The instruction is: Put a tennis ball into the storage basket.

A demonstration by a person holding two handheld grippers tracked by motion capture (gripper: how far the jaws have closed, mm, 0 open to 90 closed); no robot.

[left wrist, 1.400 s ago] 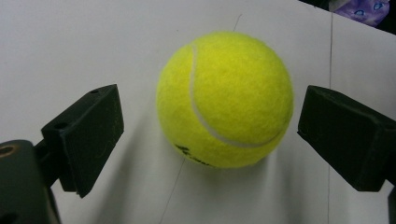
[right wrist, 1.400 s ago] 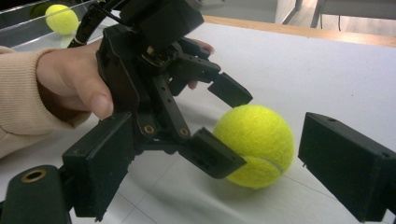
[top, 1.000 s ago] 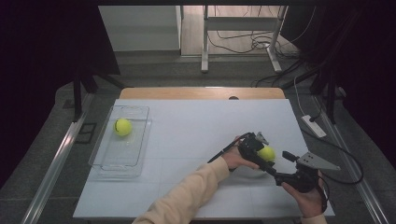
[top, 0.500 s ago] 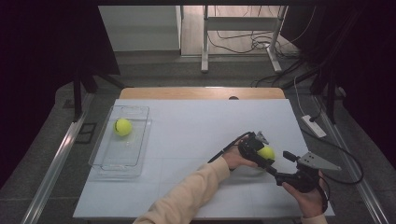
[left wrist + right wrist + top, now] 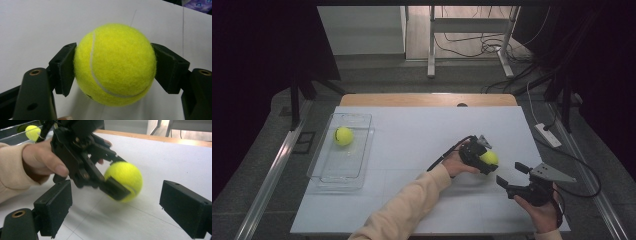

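Left gripper (image 5: 113, 72) pinches a ball (image 5: 115, 63) across its middle, between its fingers; light, fuzzy, likely grippy. Right gripper (image 5: 130, 207) spread wide.

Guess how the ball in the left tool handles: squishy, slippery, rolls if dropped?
The ball looks fuzzy, so probably grippy against the left tool. The jaws barely dent it: likely firm and springy. Being round, it would probably roll on the flat table.

A white table (image 5: 412, 135) with a wooden far edge stood on a grey floor (image 5: 377, 75). Beyond its far edge, cables (image 5: 472, 47) lay around the legs of a metal stand (image 5: 431, 40). Darkness covered both sides of the room.
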